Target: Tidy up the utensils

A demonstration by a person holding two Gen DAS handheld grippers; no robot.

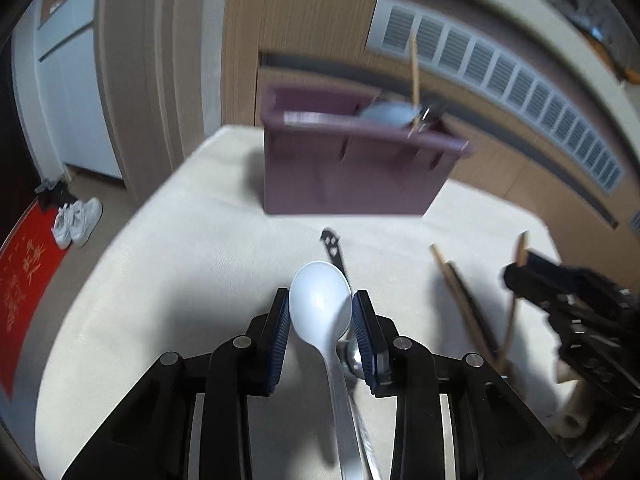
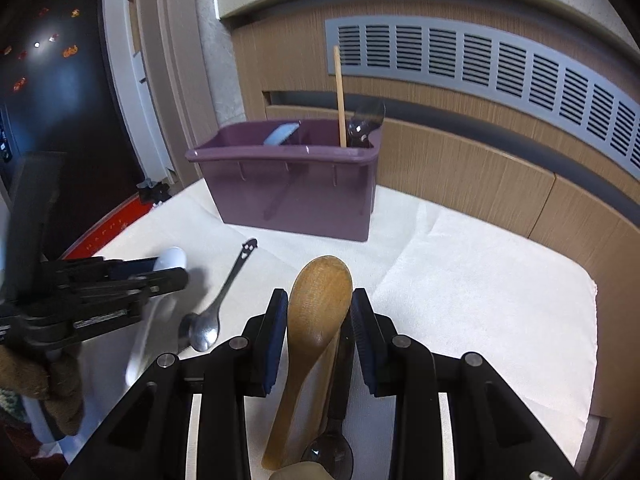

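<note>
Left wrist view – left gripper [image 1: 320, 320] clamping white spoon [image 1: 318, 304], right wrist alone – right gripper [image 2: 320, 320] clamping wooden spoon [image 2: 320, 304].

**Little that I can read**

From my left claw's camera, a red mat [image 1: 30, 280] lies on the floor at the lower left of the frame, with gold characters running down it; they are too blurred for me to make out. From my right claw's camera, the same red mat [image 2: 108, 226] peeks out at the left, behind the table edge, and faint spaced letters on it look like "HAPPY", though I cannot be sure.
</note>
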